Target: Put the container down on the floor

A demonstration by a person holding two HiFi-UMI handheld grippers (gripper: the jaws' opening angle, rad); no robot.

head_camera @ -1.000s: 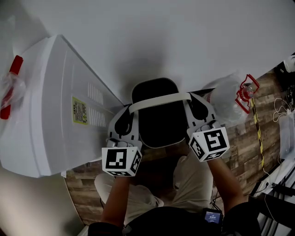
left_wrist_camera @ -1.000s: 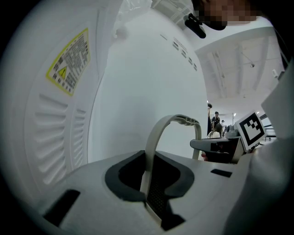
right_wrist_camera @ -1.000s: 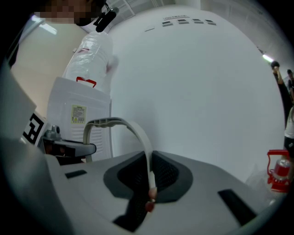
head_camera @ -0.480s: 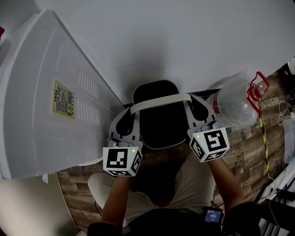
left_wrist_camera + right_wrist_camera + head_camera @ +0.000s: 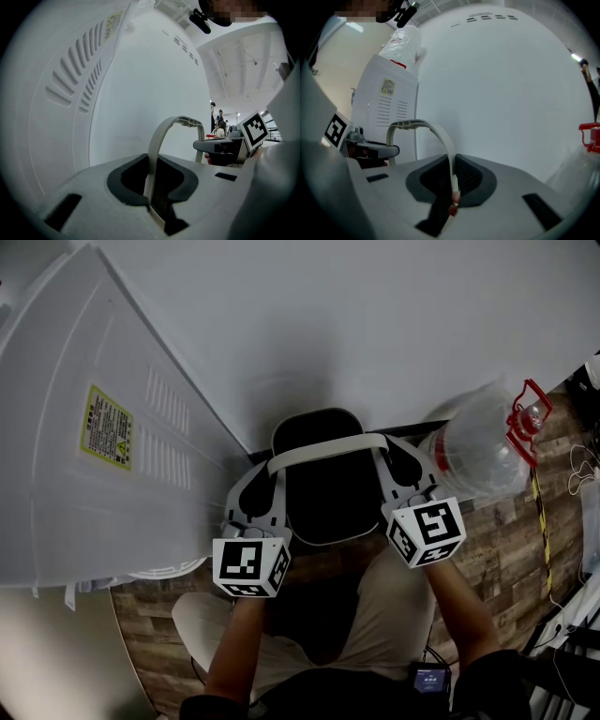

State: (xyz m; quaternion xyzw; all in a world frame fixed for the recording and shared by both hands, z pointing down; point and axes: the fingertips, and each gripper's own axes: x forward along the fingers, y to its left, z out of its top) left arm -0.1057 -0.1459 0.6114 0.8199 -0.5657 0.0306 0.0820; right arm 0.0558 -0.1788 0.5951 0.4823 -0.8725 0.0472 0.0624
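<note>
1. Head view:
   - The black container (image 5: pixel 323 486) sits low against the white wall (image 5: pixel 375 324). It is between a white appliance (image 5: pixel 103 456) on the left and a clear water bottle (image 5: pixel 473 454) with a red cap handle (image 5: pixel 525 416) on the right.
   - Its white handle (image 5: pixel 328 448) arches across the top.
   - The left gripper (image 5: pixel 261 486) is on the handle's left end and the right gripper (image 5: pixel 403 472) is on its right end, with both marker cubes facing up.
   - There is wood-pattern floor (image 5: pixel 497 540) underneath, and the person's light trousers (image 5: pixel 375 615) are just behind the container.
   - From above I can't tell whether the base is touching the floor.
   - The appliance has a yellow label (image 5: pixel 106 426) beside its vent slots.

2. Left gripper view:
   - The left gripper (image 5: pixel 151 185) has its jaws pinched tight on the flat handle (image 5: pixel 161 136), with no gap showing.
   - The handle rises out of the jaws and curves over to the right, where the other gripper's marker cube (image 5: pixel 255 131) shows.
   - The appliance (image 5: pixel 70 84), vent slots visible, fills the left side, with wall behind it.
   - The container body is out of frame.

3. Right gripper view:
   - The right gripper (image 5: pixel 452 183) has its jaws clamped on the handle (image 5: pixel 436 131) in the same way, closed hard on the strip.
   - There is a small reddish bit at the strip's lower end, between the jaws.
   - The handle arcs left towards the left gripper's marker cube (image 5: pixel 335 130).
   - The appliance (image 5: pixel 386 108) stands upright behind it, with a clear jug (image 5: pixel 401 44) on top.
   - The water bottle (image 5: pixel 581 164) is at the right edge.
   - The container body doesn't show here either.
</note>
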